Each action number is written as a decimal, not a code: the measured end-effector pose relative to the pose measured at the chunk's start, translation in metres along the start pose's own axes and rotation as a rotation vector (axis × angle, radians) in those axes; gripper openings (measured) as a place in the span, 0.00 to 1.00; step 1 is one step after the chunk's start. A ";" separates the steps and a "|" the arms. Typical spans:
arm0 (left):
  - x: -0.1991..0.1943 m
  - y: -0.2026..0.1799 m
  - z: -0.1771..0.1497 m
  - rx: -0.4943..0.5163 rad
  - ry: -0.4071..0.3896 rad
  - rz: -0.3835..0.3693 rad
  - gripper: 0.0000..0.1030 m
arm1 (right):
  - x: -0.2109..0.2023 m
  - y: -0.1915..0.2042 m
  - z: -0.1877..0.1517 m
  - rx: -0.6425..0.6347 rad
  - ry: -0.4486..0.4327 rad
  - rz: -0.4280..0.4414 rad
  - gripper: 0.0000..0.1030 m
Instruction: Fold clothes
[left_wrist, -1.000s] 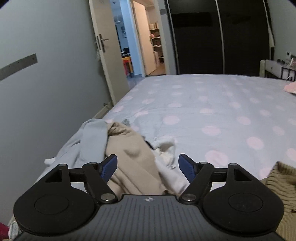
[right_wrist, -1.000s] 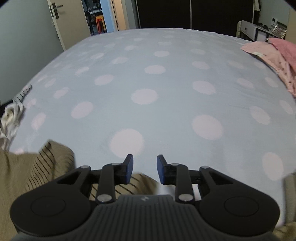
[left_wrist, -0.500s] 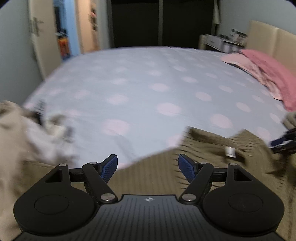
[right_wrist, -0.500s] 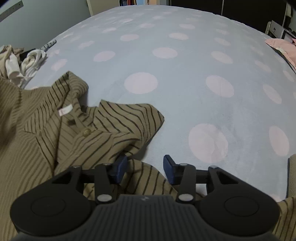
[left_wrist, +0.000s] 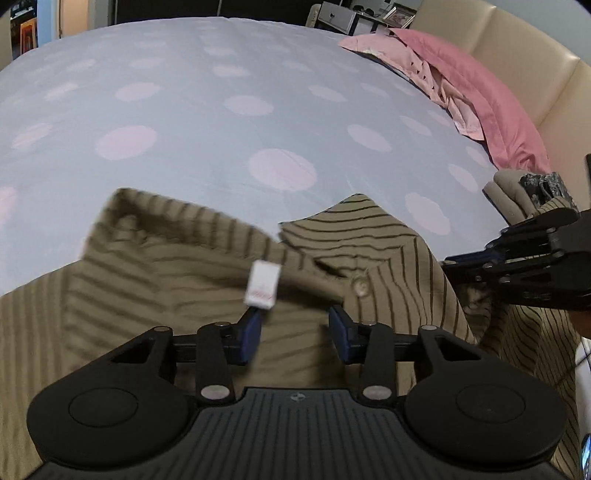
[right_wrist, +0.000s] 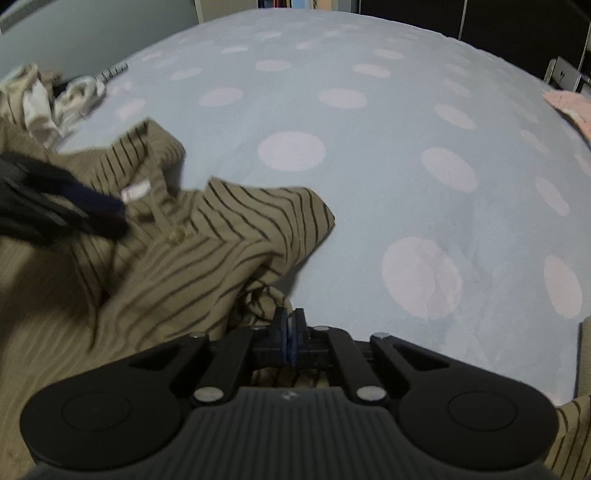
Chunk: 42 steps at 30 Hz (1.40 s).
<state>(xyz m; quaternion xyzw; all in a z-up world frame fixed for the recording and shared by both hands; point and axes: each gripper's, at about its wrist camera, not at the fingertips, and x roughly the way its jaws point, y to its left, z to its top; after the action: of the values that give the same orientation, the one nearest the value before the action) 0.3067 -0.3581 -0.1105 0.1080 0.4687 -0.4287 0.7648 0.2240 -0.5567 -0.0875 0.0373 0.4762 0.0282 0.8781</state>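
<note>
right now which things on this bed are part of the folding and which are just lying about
In the job:
- tan shirt with dark stripes, on the bed
- right gripper, shut on its edge
- left gripper, open over the collar

Lying about:
- pink pillow
- crumpled pale clothes
- spotted blue bedsheet

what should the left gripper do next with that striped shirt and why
Probably ease the left gripper forward and close on the collar by the white label. Its fingers are open with the striped shirt lying between them ungripped, while the right gripper is already shut on a fold of the cloth. A second hold would let both lift and spread it over the bedsheet.
</note>
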 end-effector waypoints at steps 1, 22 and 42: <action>0.004 -0.001 0.001 -0.003 0.002 -0.006 0.36 | -0.003 -0.004 0.003 0.030 -0.010 0.015 0.20; 0.024 0.004 0.024 -0.047 -0.021 -0.064 0.32 | 0.021 -0.009 0.053 0.279 -0.103 0.135 0.05; -0.015 0.021 0.043 -0.051 -0.180 0.095 0.36 | -0.042 -0.050 0.003 0.068 -0.058 -0.110 0.45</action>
<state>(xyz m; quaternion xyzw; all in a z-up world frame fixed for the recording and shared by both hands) 0.3469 -0.3613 -0.0801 0.0714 0.4033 -0.3879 0.8257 0.2040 -0.6101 -0.0557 0.0415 0.4525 -0.0373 0.8900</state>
